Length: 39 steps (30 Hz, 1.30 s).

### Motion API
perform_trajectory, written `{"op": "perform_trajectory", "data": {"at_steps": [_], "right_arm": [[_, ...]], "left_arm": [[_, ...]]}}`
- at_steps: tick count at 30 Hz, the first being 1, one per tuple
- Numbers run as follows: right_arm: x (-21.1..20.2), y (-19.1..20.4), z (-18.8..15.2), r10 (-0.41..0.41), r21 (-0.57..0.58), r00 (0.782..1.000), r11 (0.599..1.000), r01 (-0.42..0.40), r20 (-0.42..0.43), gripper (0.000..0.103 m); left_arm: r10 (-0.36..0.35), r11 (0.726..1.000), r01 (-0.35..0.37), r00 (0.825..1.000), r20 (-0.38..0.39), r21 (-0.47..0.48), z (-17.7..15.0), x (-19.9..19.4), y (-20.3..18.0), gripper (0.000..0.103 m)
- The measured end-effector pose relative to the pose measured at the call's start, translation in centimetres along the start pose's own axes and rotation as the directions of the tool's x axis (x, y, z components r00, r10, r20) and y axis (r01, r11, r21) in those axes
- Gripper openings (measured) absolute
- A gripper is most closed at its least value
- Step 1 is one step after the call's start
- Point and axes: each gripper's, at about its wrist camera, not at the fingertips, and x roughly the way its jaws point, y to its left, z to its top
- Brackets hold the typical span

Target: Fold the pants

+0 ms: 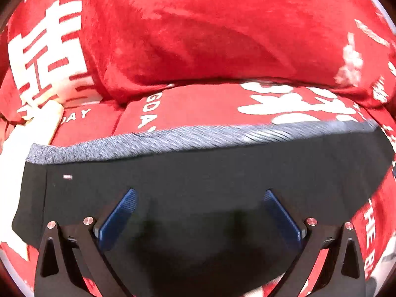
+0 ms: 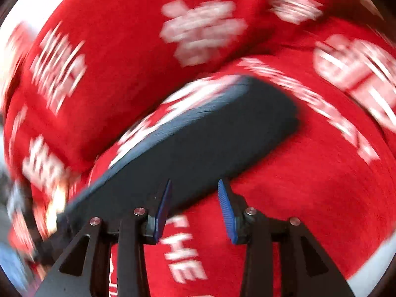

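Observation:
Black pants [image 1: 198, 178] lie folded into a flat rectangle on a red blanket [image 1: 198, 37], with a grey heathered waistband [image 1: 173, 141] along the far edge. My left gripper [image 1: 199, 195] hovers over the near half of the pants, its blue pads wide apart and nothing between them. In the blurred right wrist view the same folded pants [image 2: 203, 138] stretch diagonally from lower left to upper right. My right gripper [image 2: 194, 185] stands at their near long edge, its blue pads apart, with nothing gripped.
The red blanket [image 2: 297, 198] with white characters and letters covers the whole surface. A bulky fold of it [image 1: 222, 24] rises just behind the pants. A pale cloth strip [image 1: 37, 128] lies at the left.

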Motion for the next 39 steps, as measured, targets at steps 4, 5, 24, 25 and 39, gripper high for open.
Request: {"op": "perform_trajectory", "data": {"at_steps": [4,5,24,25,39], "right_arm": [[7.5,8.4,1.4,0.051,-0.152,0.993,0.986,-0.067,-0.108,0.043],[8.9,9.6,1.6,0.054,-0.163,0.992,0.984,-0.072,-0.117,0.043],[10.5,10.3,2.3,-0.065,-0.122,0.994,0.991,0.054,-0.087,0.056],[9.9,10.4,1.7,-0.075,-0.141,0.994,0.988,0.063,-0.083,0.056],[6.4,8.8,-3.8,-0.108,-0.207,0.989,0.975,0.085,-0.1,0.057]], "left_arm": [[0.097,0.992,-0.098,0.995,-0.024,-0.081,2.0,2.9,2.7,0.103],[0.105,0.988,-0.107,0.994,-0.023,-0.115,2.2,3.4,3.6,0.103],[0.073,0.982,-0.085,0.995,-0.073,-0.171,1.2,3.6,6.9,0.103],[0.071,0.983,-0.082,0.995,-0.072,-0.165,0.9,3.1,6.8,0.103],[0.083,0.987,-0.092,0.994,-0.067,-0.131,-1.3,0.2,6.4,0.103]]}}
